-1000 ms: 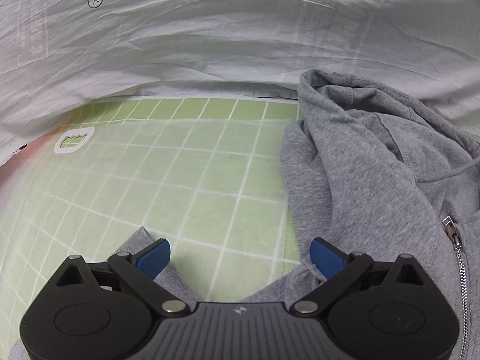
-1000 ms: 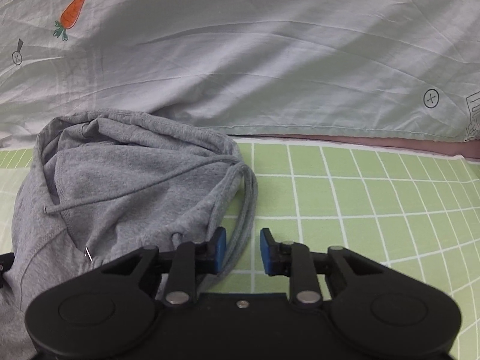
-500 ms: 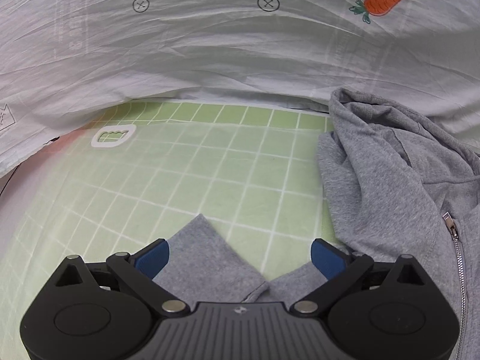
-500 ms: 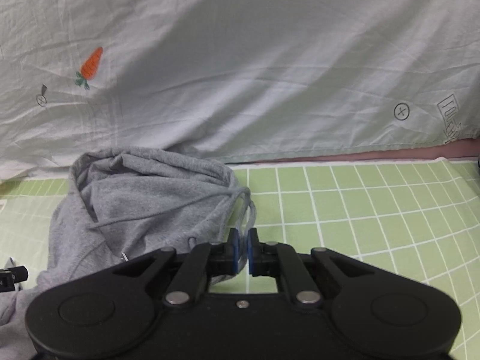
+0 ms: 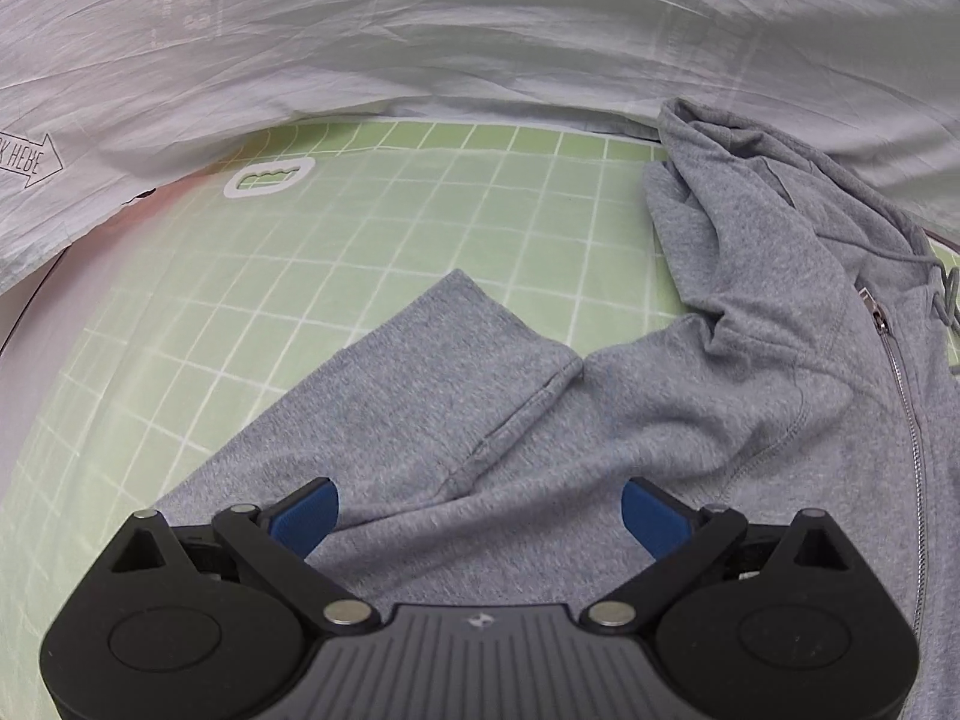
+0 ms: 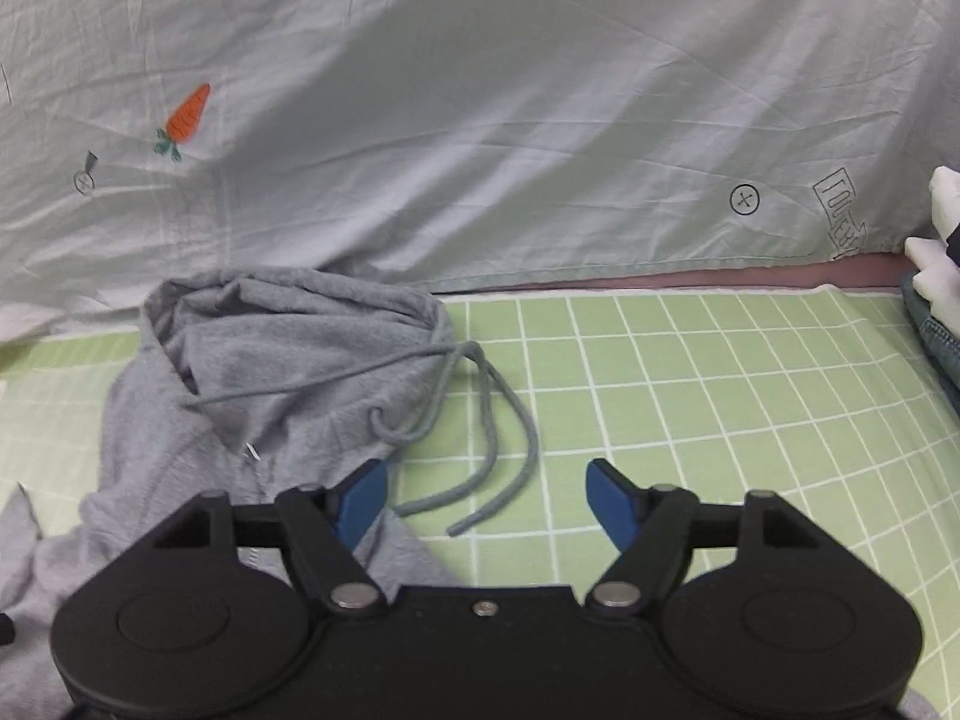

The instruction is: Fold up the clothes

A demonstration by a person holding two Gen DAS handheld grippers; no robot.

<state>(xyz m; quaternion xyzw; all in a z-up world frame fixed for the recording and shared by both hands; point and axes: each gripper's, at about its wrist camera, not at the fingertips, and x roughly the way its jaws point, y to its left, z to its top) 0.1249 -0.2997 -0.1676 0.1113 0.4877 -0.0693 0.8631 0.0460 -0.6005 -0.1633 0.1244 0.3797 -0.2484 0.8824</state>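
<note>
A grey zip hoodie (image 5: 750, 396) lies on a green grid mat (image 5: 372, 252). Its sleeve (image 5: 432, 384) is folded across toward the left, cuff pointing to the far left. My left gripper (image 5: 480, 513) hangs open above the sleeve, its blue pads clear of the cloth. In the right wrist view the hood (image 6: 288, 354) is bunched at the left and its drawstrings (image 6: 498, 450) trail over the mat (image 6: 690, 396). My right gripper (image 6: 486, 495) is open and its jaws are opening; the cord ends lie beyond them and nothing is pressed between the pads.
A white sheet with carrot prints (image 6: 480, 120) hangs behind the mat. A white cutout handle (image 5: 269, 177) marks the mat's far left. Folded denim (image 6: 936, 336) with white items on top sits at the right edge.
The left gripper pulled back and up, bringing the folded sleeve into view. The right gripper shut near the drawstring, then opened wide and drew back, leaving the cords on the mat.
</note>
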